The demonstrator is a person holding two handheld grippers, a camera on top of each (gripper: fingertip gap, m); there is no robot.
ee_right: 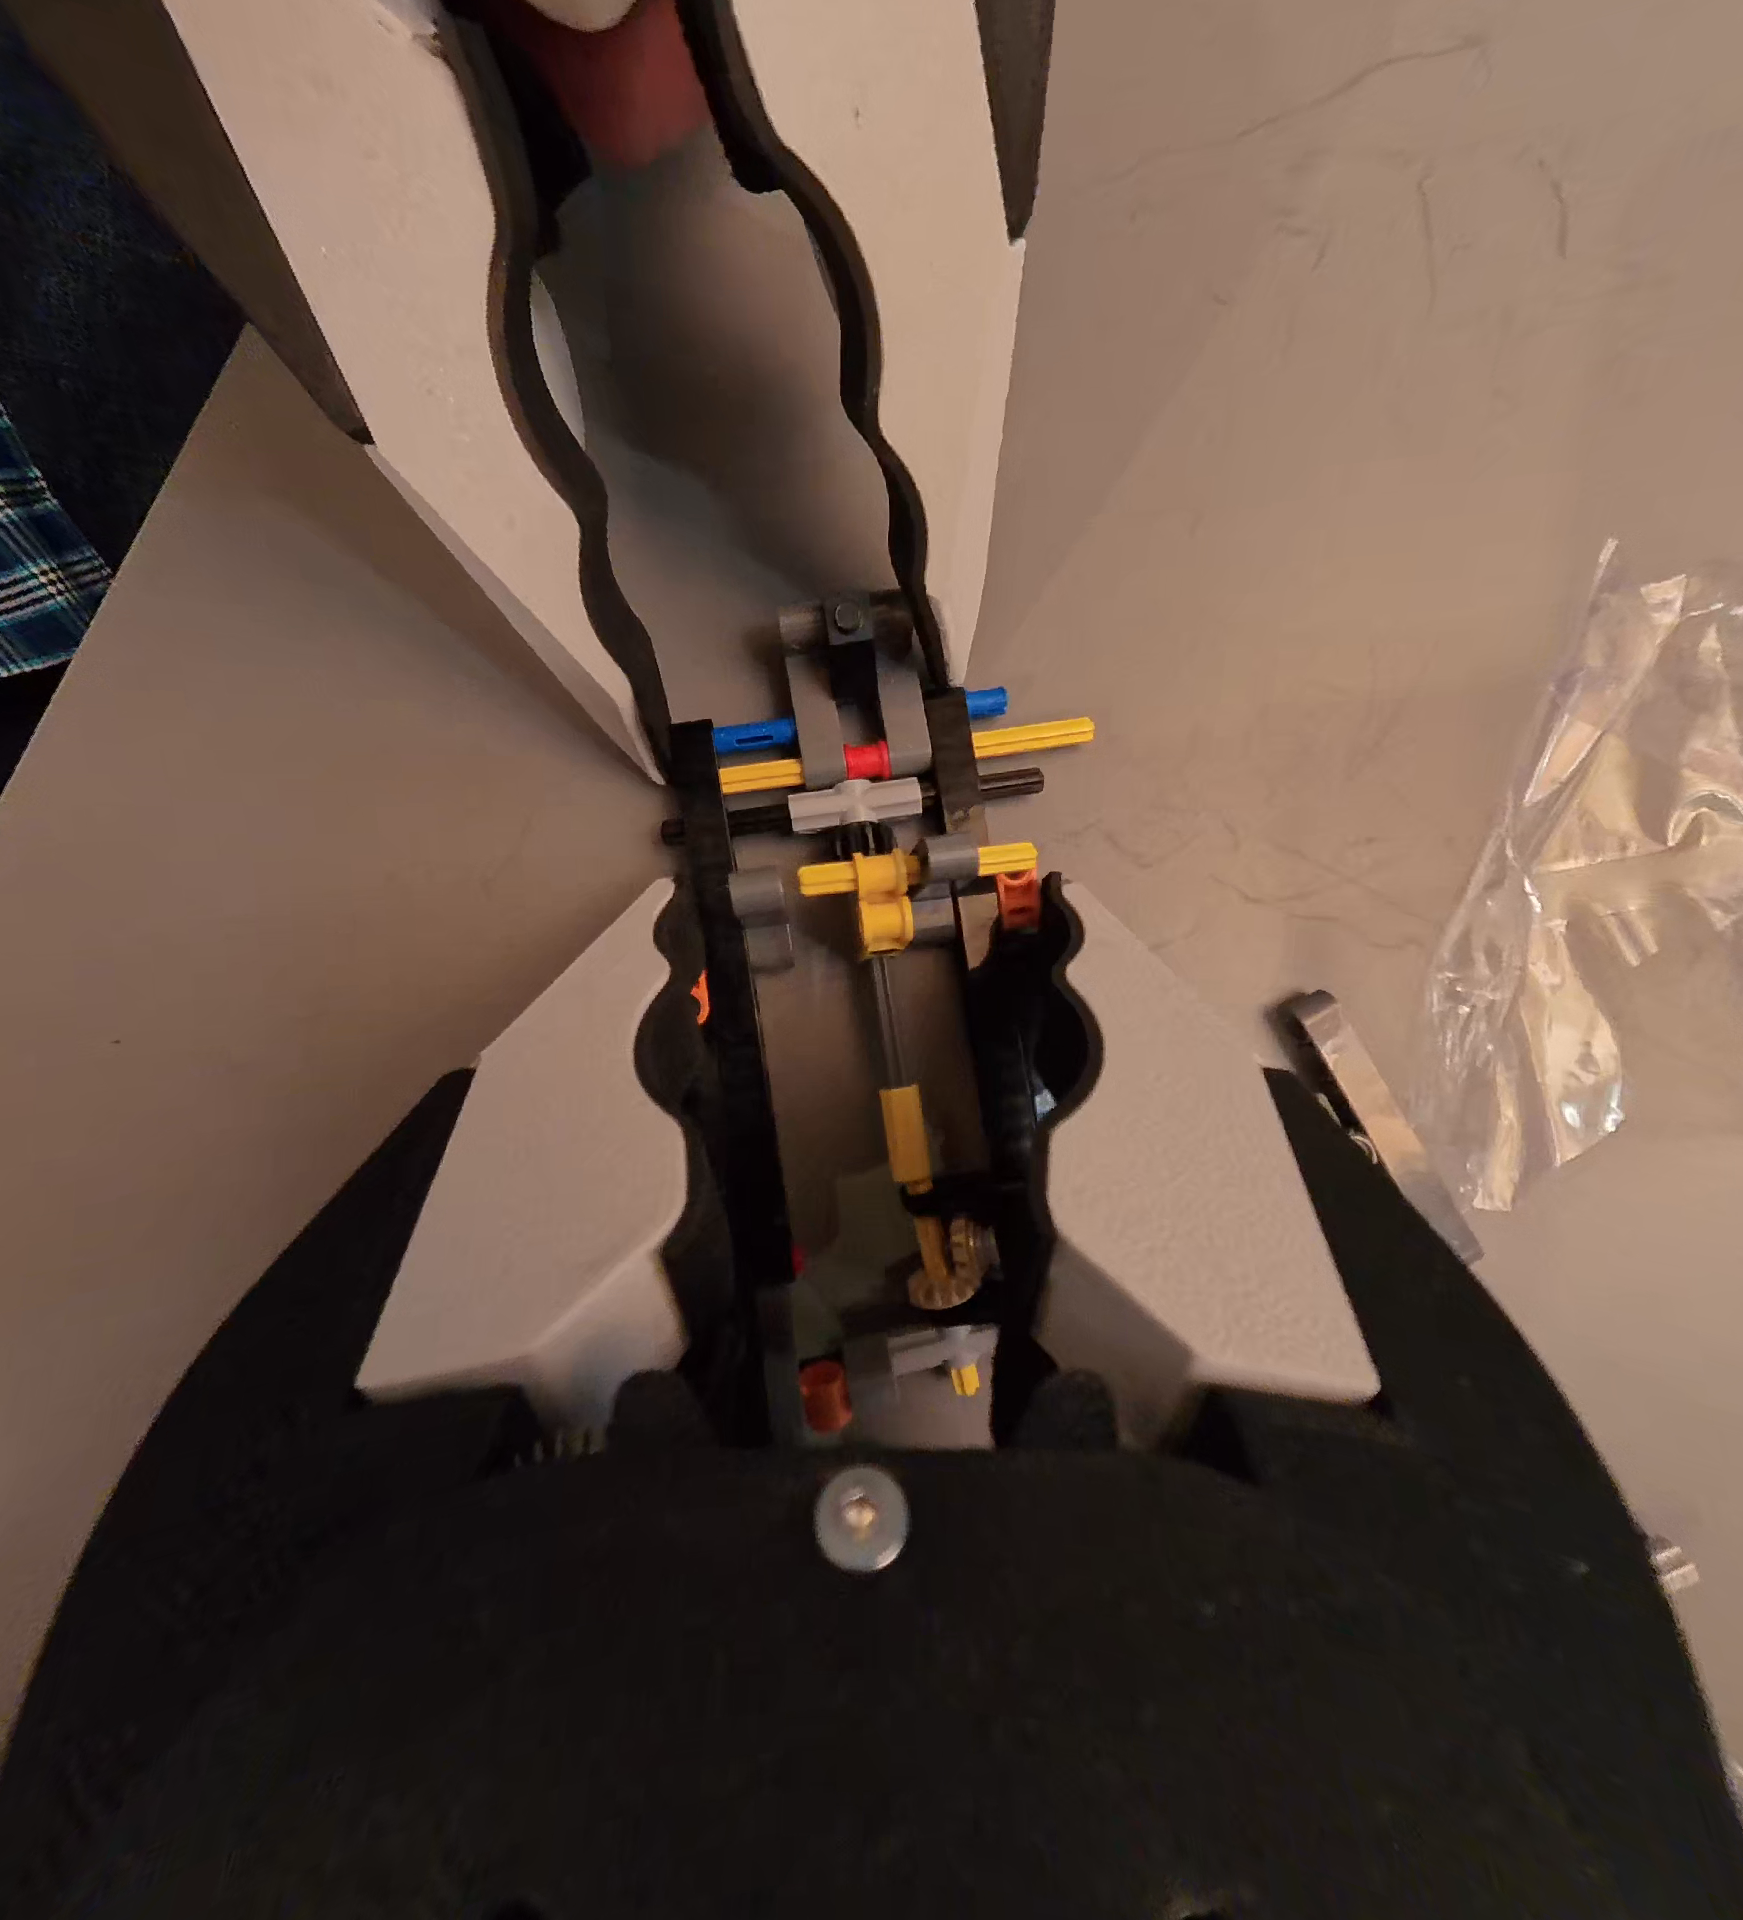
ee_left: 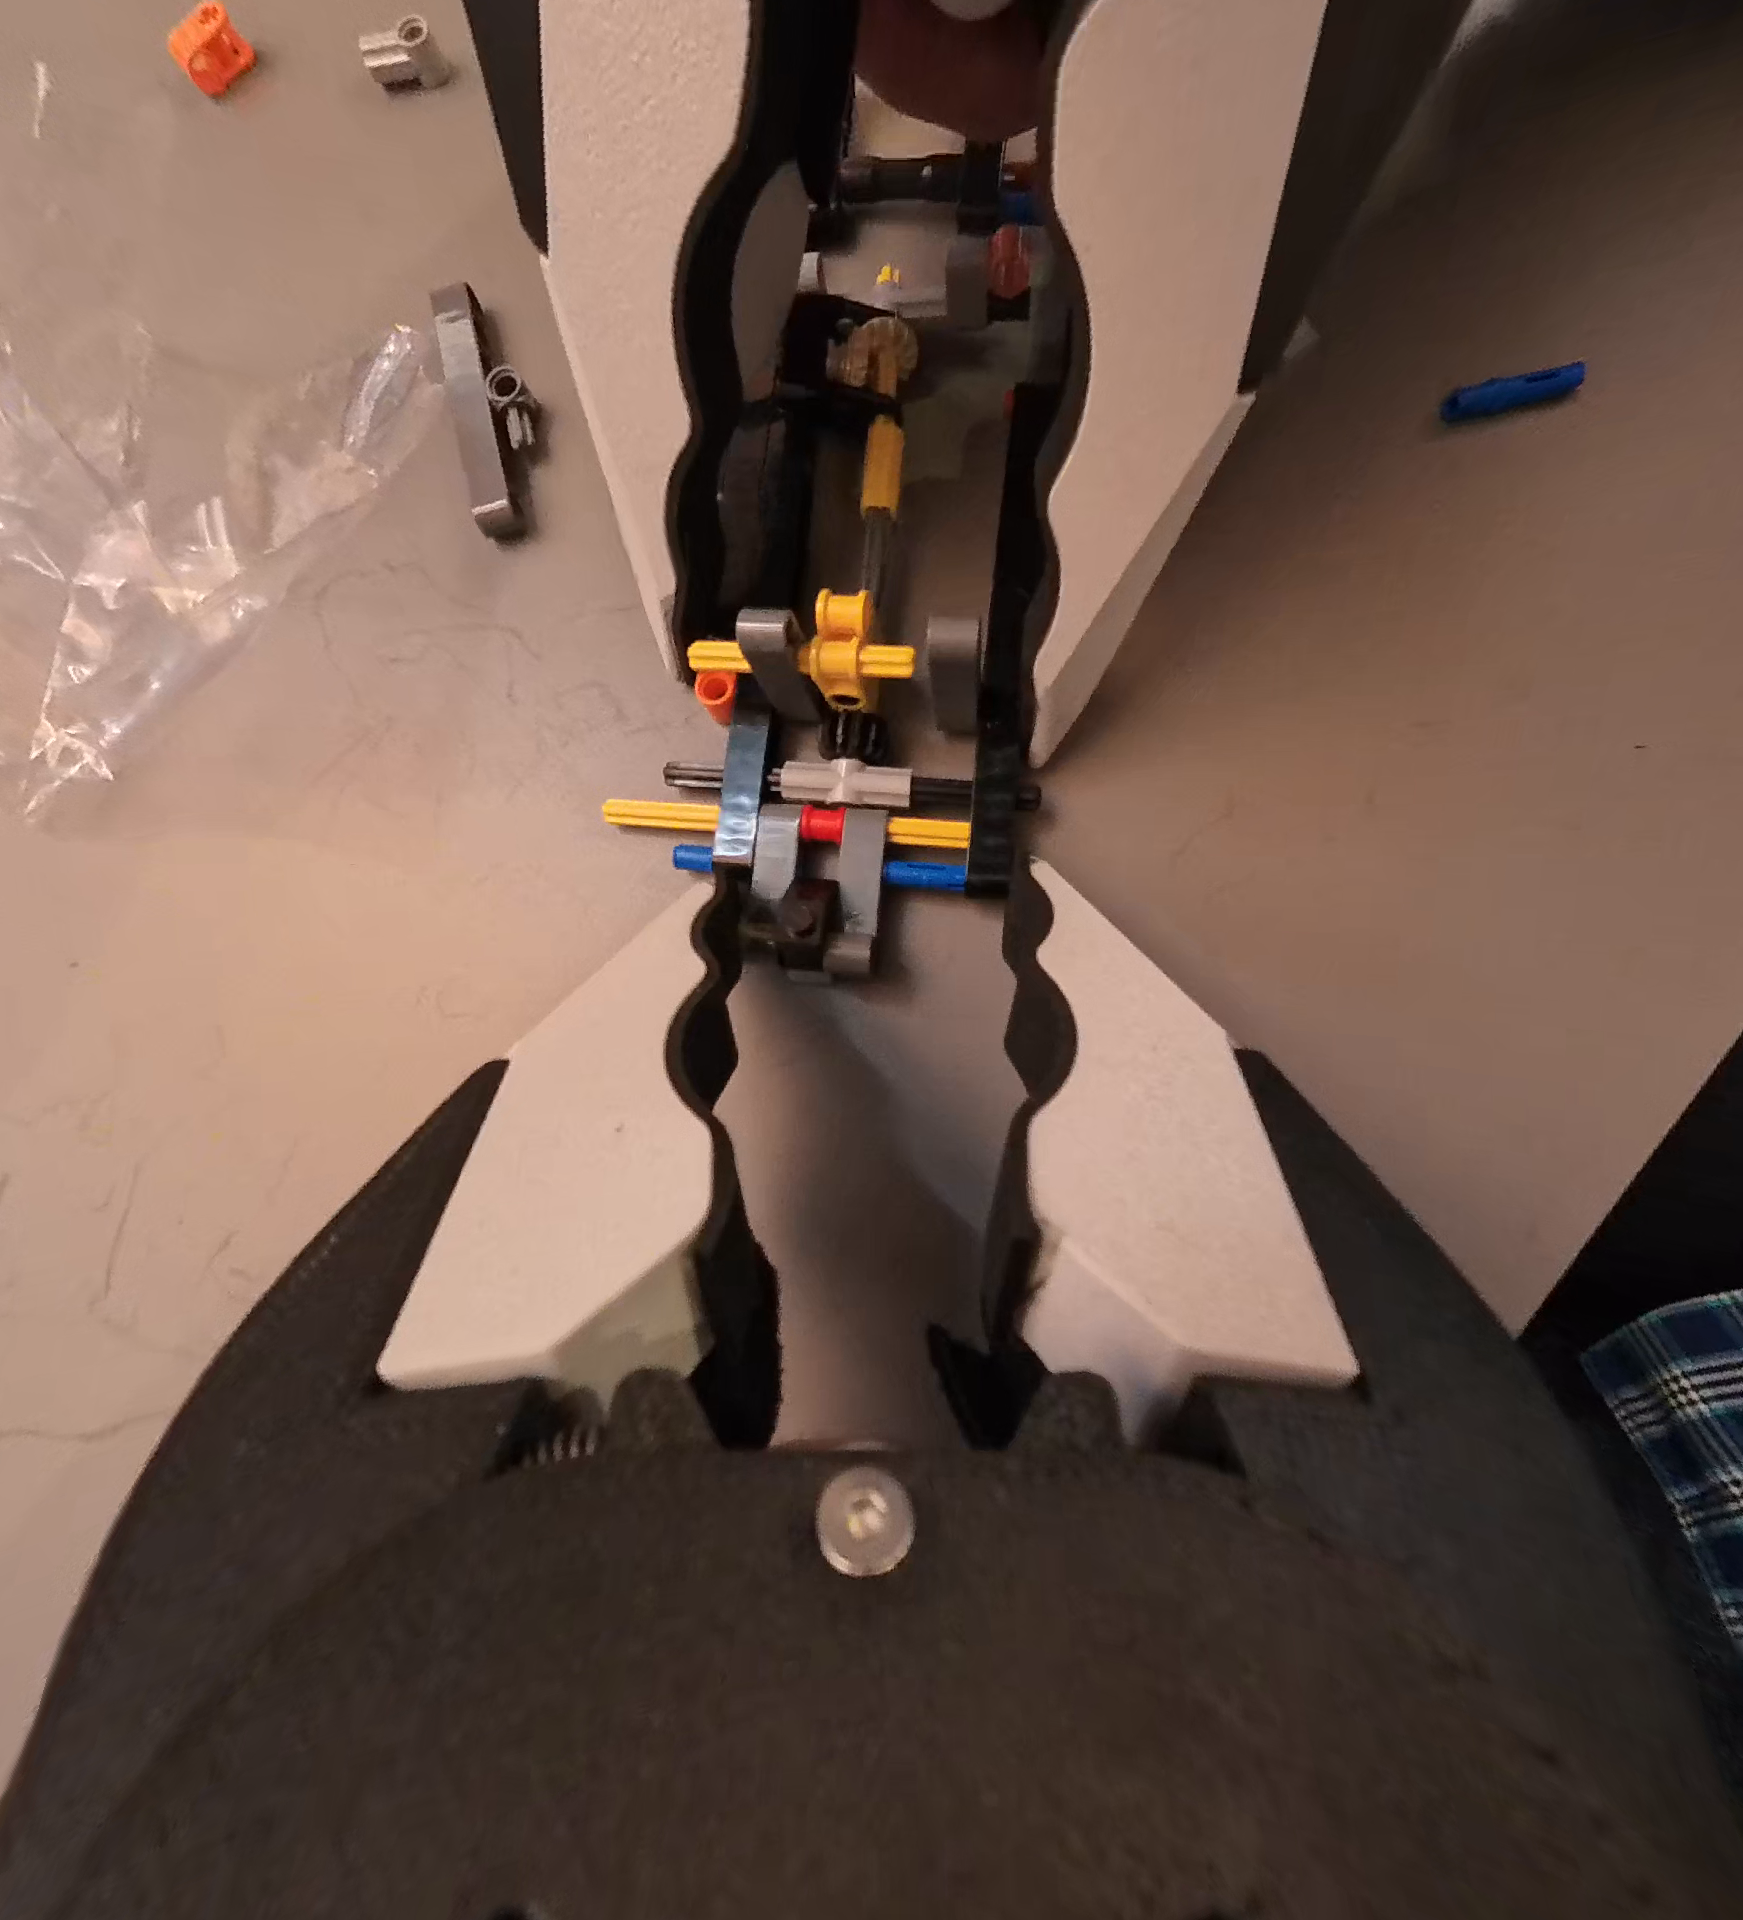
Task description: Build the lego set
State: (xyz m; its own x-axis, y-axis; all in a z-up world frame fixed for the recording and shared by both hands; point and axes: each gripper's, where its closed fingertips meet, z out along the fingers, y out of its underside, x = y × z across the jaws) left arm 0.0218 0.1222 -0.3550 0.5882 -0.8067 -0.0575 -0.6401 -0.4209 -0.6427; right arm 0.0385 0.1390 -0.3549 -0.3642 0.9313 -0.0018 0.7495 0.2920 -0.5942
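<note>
With the left claw (ee_left: 862, 914) clamped on the lego assembly (ee_left: 825, 810) from 6 o'clock and the right claw (ee_right: 851, 914) gripping its far length, squeeze evenly, avoiding the protruding yellow axle (ee_left: 659, 814).

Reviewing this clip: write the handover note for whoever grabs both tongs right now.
Left tongs: closed on the near end of the lego assembly.
Right tongs: closed on its other end, fingertips facing the left pair's.
Assembly: held between both, over the table; long black side beams, yellow, blue and black cross axles, and a shaft with a tan gear are fitted.
Loose on table: grey curved beam, orange connector, grey connector, blue pin, clear bag.
Left: add the loose parts; order not visible.
</note>
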